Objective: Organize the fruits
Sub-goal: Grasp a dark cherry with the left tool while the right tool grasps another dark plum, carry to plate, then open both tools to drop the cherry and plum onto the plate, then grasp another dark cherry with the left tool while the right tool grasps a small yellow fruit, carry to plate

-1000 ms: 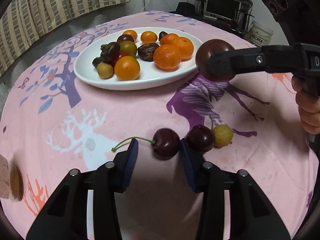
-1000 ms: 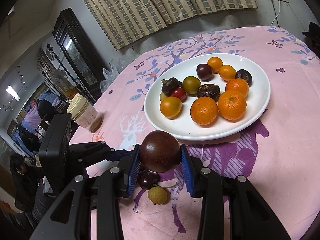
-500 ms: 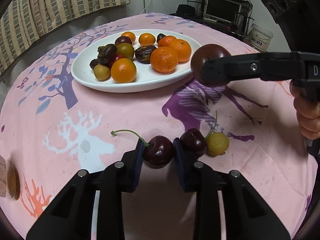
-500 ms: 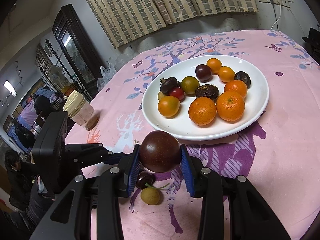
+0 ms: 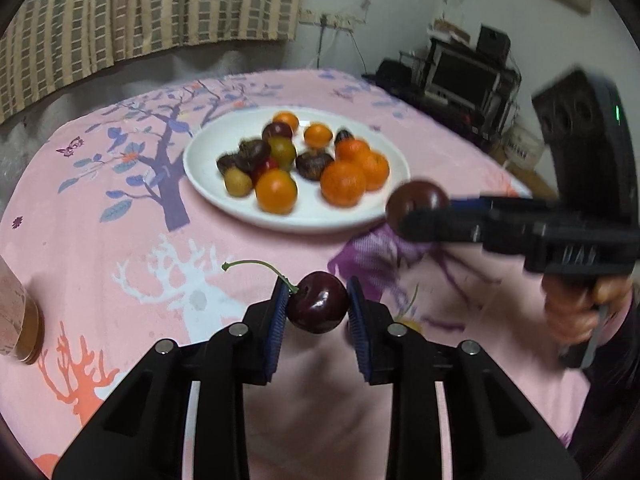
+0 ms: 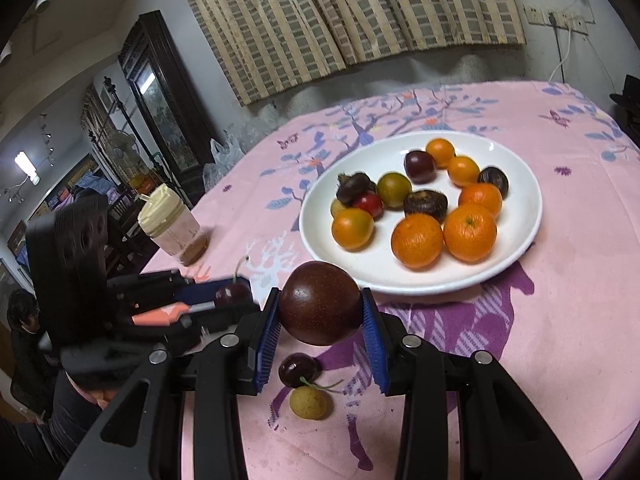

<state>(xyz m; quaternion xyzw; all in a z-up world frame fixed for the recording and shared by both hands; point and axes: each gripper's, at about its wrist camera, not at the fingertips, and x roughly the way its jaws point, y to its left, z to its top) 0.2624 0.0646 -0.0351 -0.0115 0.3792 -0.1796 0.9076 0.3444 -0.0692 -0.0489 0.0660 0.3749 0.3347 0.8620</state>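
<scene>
Now both grippers carry fruit toward the plate (image 6: 520, 240).

Left gripper (image 5: 318, 308) pinches a cherry (image 5: 318, 308) lifted off the cloth; right gripper (image 6: 320, 310) clamps a dark plum (image 6: 320, 308) near the rim, likely for placing with the rest.

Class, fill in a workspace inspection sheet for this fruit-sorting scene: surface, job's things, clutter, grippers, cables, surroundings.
Surface: table under a pink printed tablecloth.
Job's things: white plate holding oranges and small dark, green and red fruits; loose cherry touching a yellow fruit on the cloth.
Clutter: lidded jar.
Grippers: left gripper shut on a stemmed cherry; right gripper shut on a dark round fruit.
Cables: white cord hanging from a wall socket.
Surroundings: striped curtain, dark cabinet, electronics shelf.
</scene>
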